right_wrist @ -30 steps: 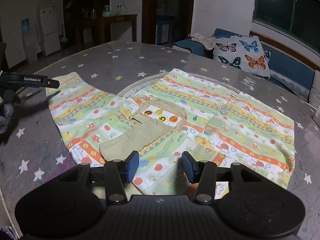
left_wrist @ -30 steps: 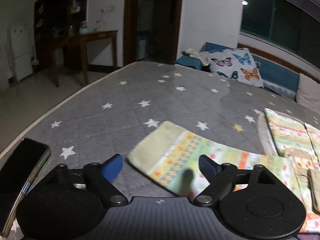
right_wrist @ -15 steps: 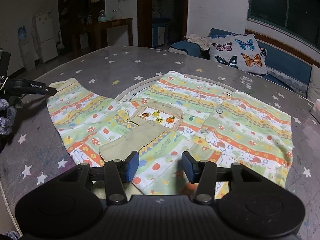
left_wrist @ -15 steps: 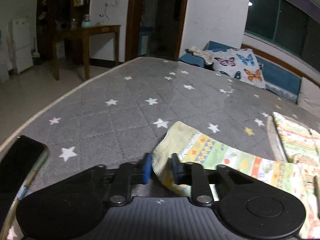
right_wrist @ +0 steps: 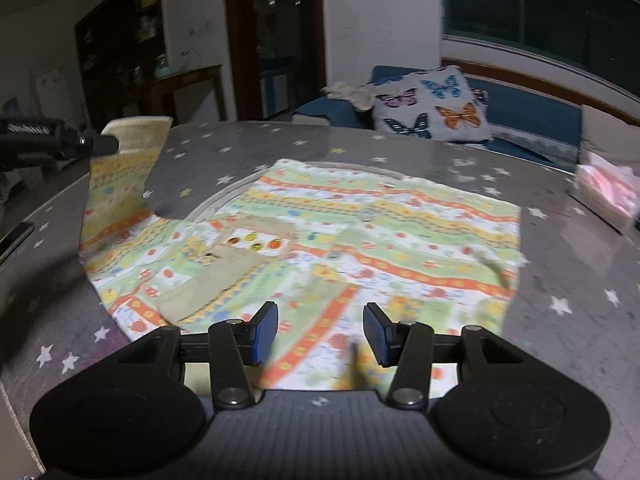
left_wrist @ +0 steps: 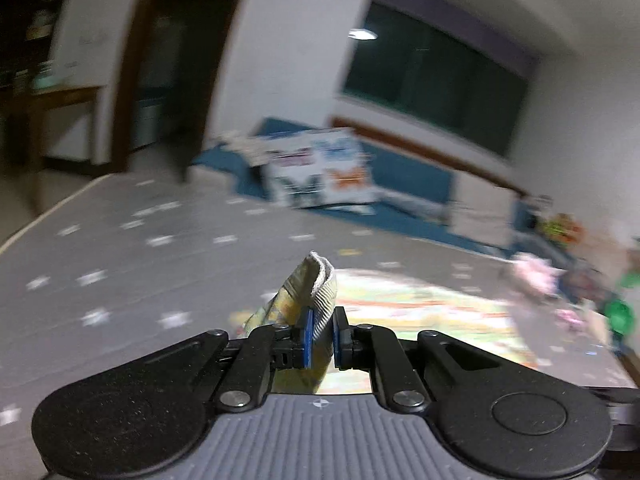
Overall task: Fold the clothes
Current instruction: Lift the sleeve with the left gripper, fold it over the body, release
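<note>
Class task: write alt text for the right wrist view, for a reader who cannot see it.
The left tool lifts the sleeve cuff of a striped, patterned shirt spread on a grey star-print surface. The right tool hovers open above the shirt's near edge.

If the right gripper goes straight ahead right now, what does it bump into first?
Probably the patterned shirt spread on the starry mattress. The right gripper is open, empty and tilted down toward the cloth, though depth is hard to judge.

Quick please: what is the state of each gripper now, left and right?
Left gripper: closed on the sleeve cuff, lifted off the bed; it has just been closing.
Right gripper: open, holding nothing.
</note>
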The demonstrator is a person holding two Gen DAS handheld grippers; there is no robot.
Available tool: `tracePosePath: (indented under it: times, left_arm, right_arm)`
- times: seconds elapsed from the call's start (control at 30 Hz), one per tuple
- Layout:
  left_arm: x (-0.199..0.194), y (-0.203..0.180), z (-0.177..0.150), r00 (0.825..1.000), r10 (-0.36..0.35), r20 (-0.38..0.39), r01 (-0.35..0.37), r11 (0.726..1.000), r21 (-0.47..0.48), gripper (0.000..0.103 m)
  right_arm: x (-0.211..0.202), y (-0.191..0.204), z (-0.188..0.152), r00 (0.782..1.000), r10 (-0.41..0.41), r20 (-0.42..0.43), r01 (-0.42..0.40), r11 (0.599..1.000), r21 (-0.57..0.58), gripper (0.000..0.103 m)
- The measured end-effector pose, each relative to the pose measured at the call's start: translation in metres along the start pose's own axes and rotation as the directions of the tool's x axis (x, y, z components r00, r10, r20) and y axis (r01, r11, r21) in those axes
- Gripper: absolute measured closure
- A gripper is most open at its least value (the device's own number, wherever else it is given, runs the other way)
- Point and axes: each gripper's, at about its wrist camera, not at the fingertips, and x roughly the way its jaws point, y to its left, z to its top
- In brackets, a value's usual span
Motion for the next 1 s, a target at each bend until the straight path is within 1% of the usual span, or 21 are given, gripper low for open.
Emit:
tracePosePath:
  times: [0.1, 0.2, 0.27, 0.37, 0.5, 0.6, 0.67, 0.77, 0.83, 0.9, 1.0]
  left_arm:
    - [0.009, -0.04, 0.003, 0.994, -0.111, -0.015, 0.112, 0.993, 0.037, 0.093]
    - [0.019, -0.079, -0.001, 0.977, -0.207, -0.048, 0.209, 0.975, 0.068, 0.093]
    - [0.026, -0.101, -0.007, 0.964, -0.255, -0.074, 0.261, 0.961, 0.088, 0.093]
    - [0.039, -0.128, -0.016, 0.945, -0.305, -0.12, 0.318, 0.941, 0.114, 0.093]
    - [0.056, -0.151, -0.036, 0.92, -0.335, -0.201, 0.366, 0.92, 0.139, 0.091]
    - [0.061, -0.16, -0.052, 0.906, -0.345, -0.245, 0.389, 0.907, 0.16, 0.083]
    - [0.061, -0.157, -0.058, 0.898, -0.351, -0.266, 0.403, 0.899, 0.172, 0.068]
    - [0.055, -0.15, -0.062, 0.897, -0.352, -0.268, 0.407, 0.893, 0.191, 0.057]
    - [0.052, -0.14, -0.061, 0.901, -0.349, -0.259, 0.404, 0.893, 0.201, 0.055]
    - [0.05, -0.127, -0.06, 0.914, -0.322, -0.247, 0.375, 0.904, 0.207, 0.055]
    - [0.05, -0.098, -0.058, 0.939, -0.251, -0.234, 0.298, 0.935, 0.193, 0.055]
  right_arm:
    - [-0.01, -0.015, -0.004, 1.0, -0.026, 0.016, 0.025, 0.999, 0.032, 0.055]
    - [-0.019, -0.03, -0.01, 0.998, -0.055, 0.026, 0.053, 0.996, 0.065, 0.055]
    - [-0.024, -0.041, -0.015, 0.997, -0.075, 0.026, 0.072, 0.993, 0.09, 0.055]
    - [-0.031, -0.056, -0.023, 0.994, -0.105, 0.024, 0.101, 0.987, 0.124, 0.055]
    - [-0.038, -0.071, -0.03, 0.99, -0.139, 0.019, 0.134, 0.978, 0.159, 0.055]
    - [-0.042, -0.079, -0.033, 0.987, -0.16, 0.021, 0.154, 0.971, 0.184, 0.055]
    - [-0.045, -0.083, -0.032, 0.986, -0.167, 0.029, 0.158, 0.967, 0.198, 0.056]
    - [-0.048, -0.083, -0.028, 0.985, -0.165, 0.044, 0.153, 0.966, 0.206, 0.056]
    - [-0.046, -0.081, -0.025, 0.988, -0.15, 0.047, 0.138, 0.969, 0.207, 0.056]
    - [-0.043, -0.078, -0.022, 0.991, -0.129, 0.046, 0.117, 0.972, 0.206, 0.056]
    - [-0.033, -0.072, -0.02, 0.996, -0.086, 0.028, 0.079, 0.976, 0.203, 0.057]
